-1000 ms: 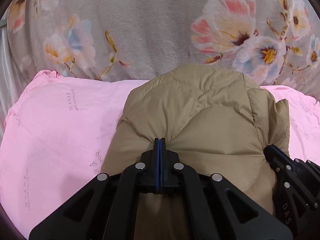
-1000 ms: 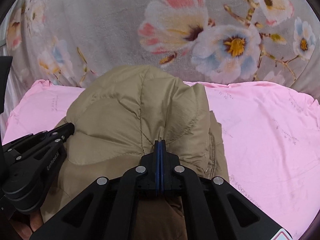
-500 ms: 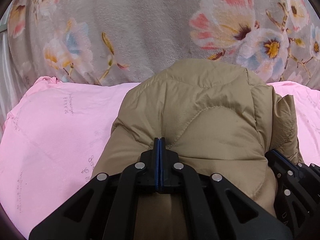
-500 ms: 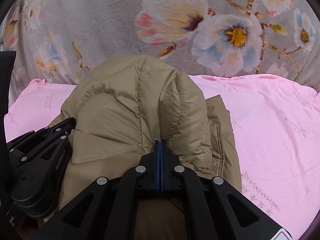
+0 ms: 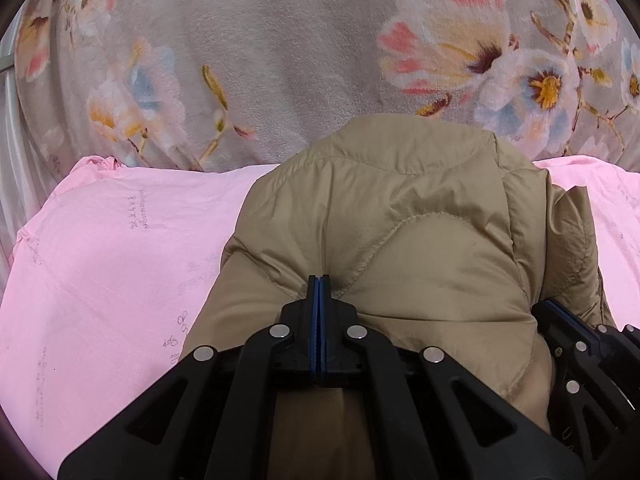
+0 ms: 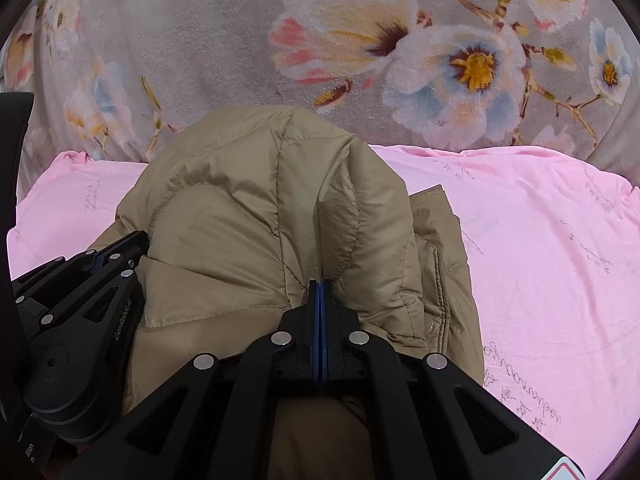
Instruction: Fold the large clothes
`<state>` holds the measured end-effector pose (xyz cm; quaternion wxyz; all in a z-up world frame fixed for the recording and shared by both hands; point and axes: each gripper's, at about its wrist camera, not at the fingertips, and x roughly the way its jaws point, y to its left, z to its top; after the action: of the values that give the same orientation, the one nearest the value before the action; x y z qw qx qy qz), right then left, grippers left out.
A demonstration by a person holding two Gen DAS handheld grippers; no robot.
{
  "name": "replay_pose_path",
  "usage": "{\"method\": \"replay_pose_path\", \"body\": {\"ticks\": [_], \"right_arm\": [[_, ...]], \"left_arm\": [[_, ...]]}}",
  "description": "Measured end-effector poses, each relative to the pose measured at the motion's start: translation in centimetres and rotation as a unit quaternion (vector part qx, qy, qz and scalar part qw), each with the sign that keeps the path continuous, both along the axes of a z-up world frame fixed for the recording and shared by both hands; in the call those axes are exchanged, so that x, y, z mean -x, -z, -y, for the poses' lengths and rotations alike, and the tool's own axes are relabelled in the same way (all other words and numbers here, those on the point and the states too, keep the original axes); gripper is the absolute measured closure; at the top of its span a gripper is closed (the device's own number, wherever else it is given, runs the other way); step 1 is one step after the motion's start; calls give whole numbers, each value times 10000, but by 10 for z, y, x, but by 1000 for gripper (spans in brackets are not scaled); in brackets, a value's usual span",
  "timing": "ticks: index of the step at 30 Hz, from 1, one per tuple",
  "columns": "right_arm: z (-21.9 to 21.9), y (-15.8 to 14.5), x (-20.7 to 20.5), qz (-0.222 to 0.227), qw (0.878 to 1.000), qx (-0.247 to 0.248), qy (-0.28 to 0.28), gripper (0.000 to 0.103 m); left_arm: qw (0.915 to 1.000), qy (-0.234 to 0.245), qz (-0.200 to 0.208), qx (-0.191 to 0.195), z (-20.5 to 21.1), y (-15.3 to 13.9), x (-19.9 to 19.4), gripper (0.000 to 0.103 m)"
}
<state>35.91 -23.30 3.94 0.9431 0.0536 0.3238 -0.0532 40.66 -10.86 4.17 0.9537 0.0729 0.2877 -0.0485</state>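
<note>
Both grippers' jaws pinch the jacket [image 5: 400, 216] (puffy, tan).

Matt quilted jacket [image 5: 420, 216], smooth pink sheet [image 5: 104, 264], fuzzy floral blanket [image 5: 280, 48].

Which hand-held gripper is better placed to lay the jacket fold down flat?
Neither clearly: left hand-held gripper and right hand-held gripper both pinch the tan jacket, side by side; use both.
</note>
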Motion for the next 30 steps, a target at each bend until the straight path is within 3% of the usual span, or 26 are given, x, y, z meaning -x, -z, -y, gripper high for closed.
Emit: {"method": "replay_pose_path", "body": {"ticks": [30], "right_arm": [[0, -2, -1, -30, 10000, 21, -22, 103]], "left_arm": [[9999, -58, 58, -135, 4, 2, 2, 103]]}}
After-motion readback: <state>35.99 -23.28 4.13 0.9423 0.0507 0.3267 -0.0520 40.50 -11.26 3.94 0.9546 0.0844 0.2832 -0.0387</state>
